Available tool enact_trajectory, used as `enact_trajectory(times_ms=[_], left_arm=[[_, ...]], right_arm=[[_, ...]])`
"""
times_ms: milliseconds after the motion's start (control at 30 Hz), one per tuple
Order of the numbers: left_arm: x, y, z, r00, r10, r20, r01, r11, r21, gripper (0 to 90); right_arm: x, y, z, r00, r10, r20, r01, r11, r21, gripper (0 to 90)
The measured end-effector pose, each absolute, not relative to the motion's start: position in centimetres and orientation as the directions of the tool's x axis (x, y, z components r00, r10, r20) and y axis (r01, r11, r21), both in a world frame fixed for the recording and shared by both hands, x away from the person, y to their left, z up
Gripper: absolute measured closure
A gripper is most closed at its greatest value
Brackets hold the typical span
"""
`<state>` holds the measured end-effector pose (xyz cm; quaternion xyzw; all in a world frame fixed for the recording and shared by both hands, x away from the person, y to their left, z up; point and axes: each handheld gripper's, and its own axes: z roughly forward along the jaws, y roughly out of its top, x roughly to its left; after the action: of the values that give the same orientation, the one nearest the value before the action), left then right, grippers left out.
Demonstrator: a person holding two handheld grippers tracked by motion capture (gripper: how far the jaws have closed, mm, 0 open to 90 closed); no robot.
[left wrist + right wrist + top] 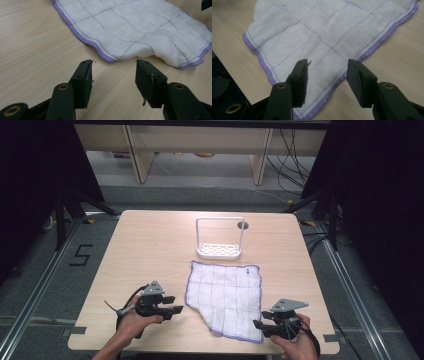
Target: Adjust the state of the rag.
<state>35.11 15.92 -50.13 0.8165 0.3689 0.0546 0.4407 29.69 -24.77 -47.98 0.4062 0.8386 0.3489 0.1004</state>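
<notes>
While both grippers' fingers (83,75) stand apart, the quilted, purple-hemmed white cloth (225,292) lies rumpled on pale wood.

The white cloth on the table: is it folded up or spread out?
Mostly spread: the cloth lies flat in one layer, grid lines showing, though its near-left corner looks tucked or bunched.

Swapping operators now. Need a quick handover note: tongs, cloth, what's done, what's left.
Left tongs: open, nothing between the jaws, just short of the cloth's near-left edge, above bare table.
Right tongs: open, jaws astride the cloth's near-right corner, not pressing on it.
Cloth: white with purple hem, lying mostly flat mid-table, near-left corner looks tucked or folded in.
White rack: upright behind the cloth, empty.
Done: both tongs brought to the cloth's near edge.
Left: no grip yet; probably close on the near corners, then handle the cloth from there.
</notes>
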Motion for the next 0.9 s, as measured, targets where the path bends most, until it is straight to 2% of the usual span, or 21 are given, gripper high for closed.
enact_trajectory(times_ms=[67,233,267,367,467,500,667,733,767,800,900], left_arm=[[34.8,15.4,-50.1,0.737,0.634,-0.234,0.543,-0.350,0.764,47.3],[34.8,14.3,-50.3,0.744,0.629,-0.227,0.538,-0.361,0.762,44.5],[34.8,14.1,-50.3,0.749,0.624,-0.222,0.532,-0.367,0.763,43.7],[35.3,13.4,-50.4,0.753,0.627,-0.198,0.521,-0.385,0.762,43.0],[35.8,12.7,-50.6,0.764,0.621,-0.174,0.501,-0.401,0.767,44.5],[36.0,12.7,-50.6,0.778,0.610,-0.152,0.485,-0.429,0.762,46.2],[36.2,11.1,-50.8,0.816,0.558,-0.150,0.448,-0.446,0.775,54.4],[36.3,10.9,-50.9,0.832,0.536,-0.144,0.431,-0.461,0.776,59.8],[36.3,10.3,-51.1,0.853,0.507,-0.128,0.409,-0.495,0.767,63.9],[36.4,10.2,-51.2,0.860,0.496,-0.121,0.399,-0.505,0.765,68.4],[36.6,10.0,-51.3,0.867,0.483,-0.122,0.396,-0.519,0.758,84.1]], right_arm=[[29.2,-24.4,-47.9,-0.657,0.743,0.124,0.598,0.414,0.686,52.1],[28.4,-23.8,-48.0,-0.691,0.712,0.124,0.595,0.461,0.659,52.2],[28.2,-23.7,-48.2,-0.679,0.727,0.101,0.585,0.453,0.672,52.3],[28.1,-23.5,-48.4,-0.668,0.735,0.115,0.609,0.451,0.652,52.5],[28.2,-23.5,-48.6,-0.675,0.733,0.083,0.605,0.485,0.631,53.4],[28.2,-23.4,-48.9,-0.674,0.735,0.075,0.597,0.482,0.641,53.7],[28.3,-23.2,-49.3,-0.692,0.721,0.039,0.591,0.534,0.605,55.2],[28.2,-23.1,-49.5,-0.678,0.733,0.057,0.607,0.515,0.605,57.0],[28.3,-23.2,-49.6,-0.676,0.734,0.063,0.622,0.524,0.582,62.9],[28.5,-23.4,-49.8,-0.699,0.715,0.024,0.581,0.548,0.601,66.8],[28.5,-23.6,-49.6,-0.702,0.711,0.044,0.590,0.545,0.596,79.8]])
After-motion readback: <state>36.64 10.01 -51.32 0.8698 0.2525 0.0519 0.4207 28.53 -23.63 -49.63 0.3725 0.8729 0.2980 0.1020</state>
